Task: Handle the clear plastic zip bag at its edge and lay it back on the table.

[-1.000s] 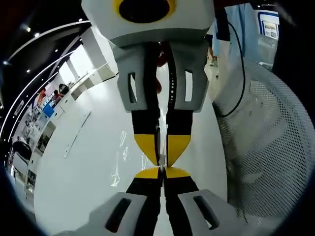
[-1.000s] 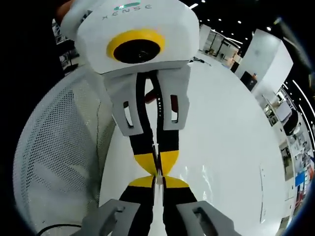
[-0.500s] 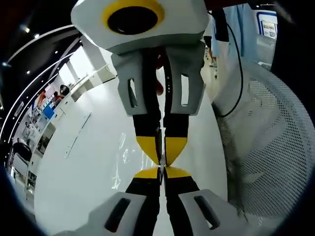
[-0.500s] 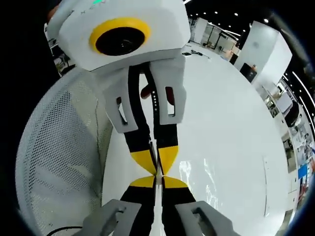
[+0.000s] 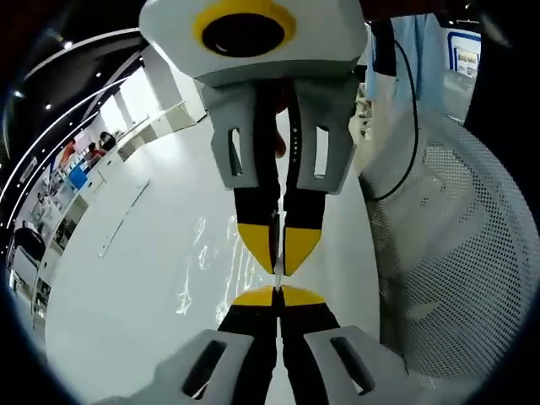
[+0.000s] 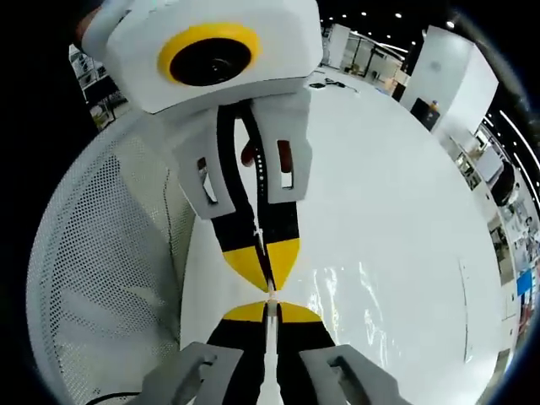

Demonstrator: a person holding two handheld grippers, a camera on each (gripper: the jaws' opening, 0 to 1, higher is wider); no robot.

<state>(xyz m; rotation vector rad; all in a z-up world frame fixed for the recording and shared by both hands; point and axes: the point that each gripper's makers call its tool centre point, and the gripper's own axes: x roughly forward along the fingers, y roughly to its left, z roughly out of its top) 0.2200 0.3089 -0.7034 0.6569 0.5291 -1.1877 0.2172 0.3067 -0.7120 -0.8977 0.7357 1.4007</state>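
Film this thin will be nearly weightless, limp and slippery — I judge the clear plastic zip bag (image 5: 211, 261) will sag and flutter rather than keep any shape, so the stiffer edge is the sensible place to pinch it. Both claws meet tip to tip there. In the left gripper view, the left gripper (image 5: 276, 297) rises with its yellow tips pressed together on a thin clear strip, and the right gripper (image 5: 277, 253) comes down from above to the same strip, likewise clenched. The right gripper view shows the mirror of this: the right gripper (image 6: 270, 312) below, the left gripper (image 6: 263, 270) above, both clamped on the edge.

The bag's body hangs to one side of the tips over the glossy white table (image 5: 126, 278), visible mainly as wrinkled glints (image 6: 346, 295). On the other side of the tips sits a white mesh basket (image 5: 456, 253) — perforated, rounded, rigid-looking. A black cable (image 5: 413, 126) trails past it.
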